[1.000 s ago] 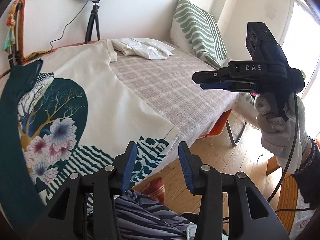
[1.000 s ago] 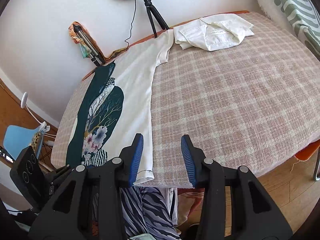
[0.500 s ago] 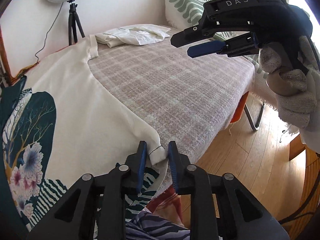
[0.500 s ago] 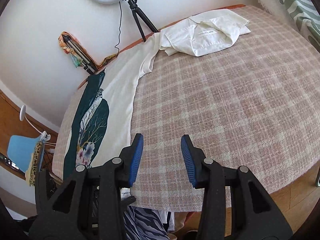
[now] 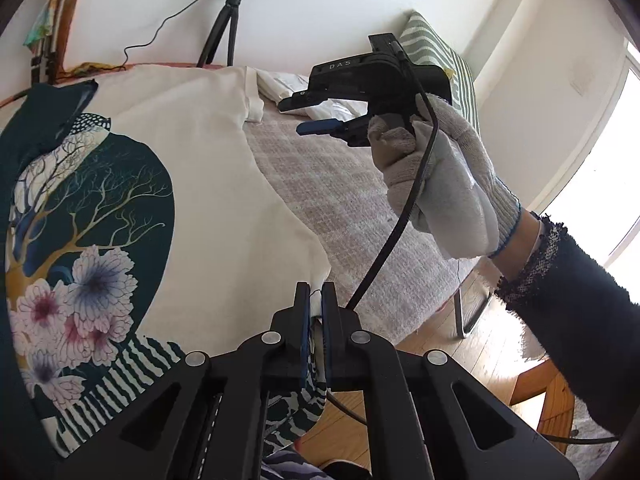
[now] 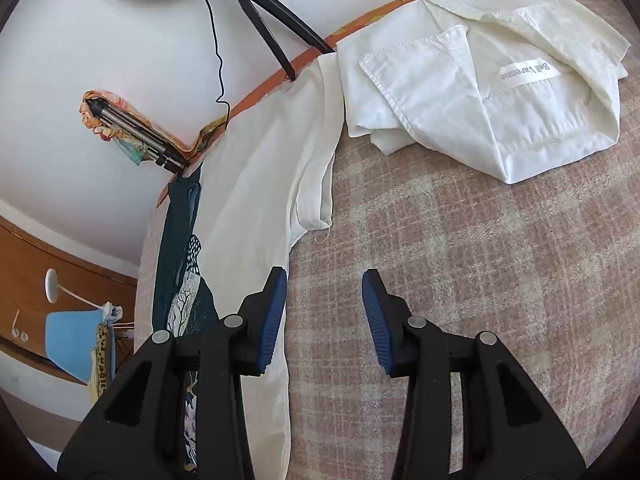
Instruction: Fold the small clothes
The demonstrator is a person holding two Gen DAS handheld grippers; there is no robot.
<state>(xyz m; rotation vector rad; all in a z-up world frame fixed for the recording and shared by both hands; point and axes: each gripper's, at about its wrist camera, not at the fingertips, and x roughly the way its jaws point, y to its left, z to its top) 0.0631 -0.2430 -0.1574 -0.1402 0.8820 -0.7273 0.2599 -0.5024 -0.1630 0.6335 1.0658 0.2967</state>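
A cream T-shirt (image 5: pixel 224 184) with a dark teal tree-and-flower print lies spread flat along the left side of a table covered in a pink-and-cream plaid cloth (image 6: pixel 480 280). Its hem reaches the near edge, and its sleeve (image 6: pixel 316 184) lies toward the far edge. The left gripper (image 5: pixel 315 304) is clenched on the shirt's near hem corner at the table's near edge, white fabric pinched between its blue pads. The right gripper (image 6: pixel 324 316), held in a gloved hand (image 5: pixel 436 176), hovers over the cloth just beside the shirt's side seam, fingers spread apart with nothing between them. A folded white shirt (image 6: pixel 480 92) rests at the far edge, touching the T-shirt's sleeve. A ring light tripod (image 6: pixel 272 12) stands behind the table.
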